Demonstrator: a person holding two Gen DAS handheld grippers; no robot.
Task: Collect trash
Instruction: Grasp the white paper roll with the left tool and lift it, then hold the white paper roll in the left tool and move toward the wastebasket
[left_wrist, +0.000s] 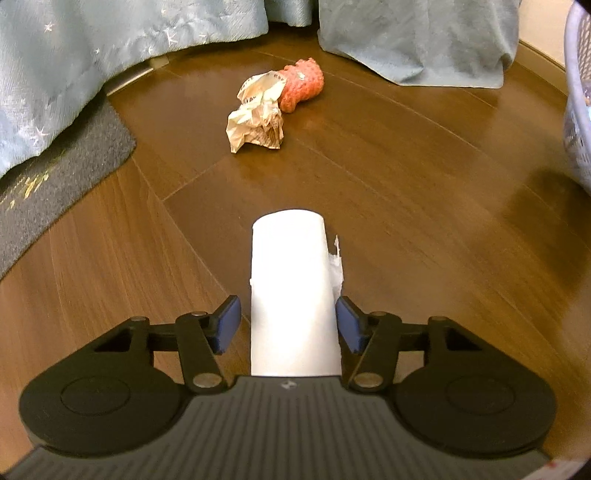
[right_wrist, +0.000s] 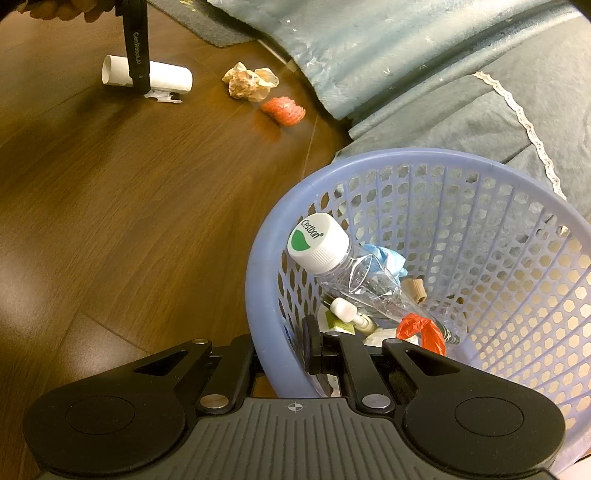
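Note:
A white cardboard tube (left_wrist: 291, 277) lies on the wooden floor, with a torn paper scrap at its right side. My left gripper (left_wrist: 288, 317) straddles it, open; the right blue pad touches the tube and a thin gap shows at the left pad. The right wrist view shows the same tube (right_wrist: 170, 77) under that left gripper (right_wrist: 138, 55). Farther off lie a crumpled beige paper (left_wrist: 258, 118) (right_wrist: 249, 83) and an orange foam net (left_wrist: 303, 83) (right_wrist: 284, 109). My right gripper (right_wrist: 282, 350) is shut on the rim of a lilac mesh basket (right_wrist: 266, 258) that holds a clear plastic bottle (right_wrist: 354, 273) and other trash.
A grey mat (left_wrist: 55, 177) lies at the left under hanging pale blue fabric (left_wrist: 74, 55). More blue cloth (left_wrist: 417, 40) drapes to the floor behind the trash. The basket (left_wrist: 578, 92) stands at the far right. A hand (right_wrist: 62, 11) holds the left gripper.

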